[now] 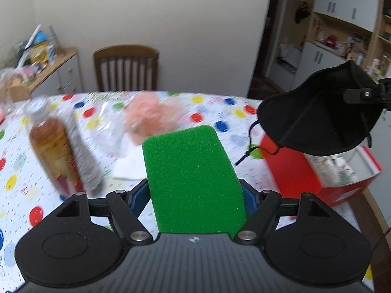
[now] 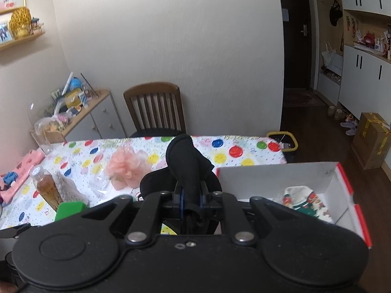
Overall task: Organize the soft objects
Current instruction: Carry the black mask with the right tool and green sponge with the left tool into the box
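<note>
My left gripper (image 1: 195, 195) is shut on a green sponge (image 1: 193, 171) and holds it above the dotted tablecloth; the sponge also shows in the right wrist view (image 2: 69, 210). My right gripper (image 2: 190, 200) is shut on a black face mask (image 2: 185, 163) and holds it up beside the red box; the mask hangs at the right of the left wrist view (image 1: 320, 112). The red box (image 2: 342, 195) with white inside stands on the table at the right and holds a patterned sock (image 2: 305, 202). A pink mesh pouf (image 2: 127, 166) lies mid-table.
A bottle of amber drink (image 2: 47, 190) and a grey knitted item (image 2: 67, 190) lie at the left. Clear plastic wrap (image 2: 100, 183) and a white cloth (image 1: 127, 163) lie near the pouf. Pink fabric (image 2: 22, 168) lies at far left. A wooden chair (image 2: 156, 109) stands behind the table.
</note>
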Motion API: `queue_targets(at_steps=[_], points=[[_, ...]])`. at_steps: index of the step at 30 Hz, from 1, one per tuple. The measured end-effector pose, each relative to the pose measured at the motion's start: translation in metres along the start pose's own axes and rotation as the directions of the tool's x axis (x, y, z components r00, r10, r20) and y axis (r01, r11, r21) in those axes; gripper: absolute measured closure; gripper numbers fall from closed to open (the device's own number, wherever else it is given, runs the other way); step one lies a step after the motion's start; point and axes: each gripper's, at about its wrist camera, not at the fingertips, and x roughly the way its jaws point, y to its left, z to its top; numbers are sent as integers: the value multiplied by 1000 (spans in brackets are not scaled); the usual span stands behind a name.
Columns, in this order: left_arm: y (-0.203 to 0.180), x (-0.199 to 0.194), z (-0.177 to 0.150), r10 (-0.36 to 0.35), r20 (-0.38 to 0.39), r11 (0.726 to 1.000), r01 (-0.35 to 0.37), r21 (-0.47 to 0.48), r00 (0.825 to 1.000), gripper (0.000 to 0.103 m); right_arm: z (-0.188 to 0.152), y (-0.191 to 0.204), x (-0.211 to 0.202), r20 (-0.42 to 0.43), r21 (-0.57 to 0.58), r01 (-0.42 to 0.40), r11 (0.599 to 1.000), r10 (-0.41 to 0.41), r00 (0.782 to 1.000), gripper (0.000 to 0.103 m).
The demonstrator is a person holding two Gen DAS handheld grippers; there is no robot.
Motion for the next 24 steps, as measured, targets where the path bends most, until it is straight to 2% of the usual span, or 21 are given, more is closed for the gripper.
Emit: queue_targets(at_steps=[8,16,24], points=[[-51,-15,21,-92,21,993,90,77,996,27,9,-47,-39,71,35,21,999,-23,997,94],[-113,-22,40,-160,44,974,150,169,986,27,6,-96,-59,99,78,63,995,-71,993,93],[-174,-3,53,-211,3,947,204,247,977,27,-2,-140,-65,101,112,106,988,-117,988,93]])
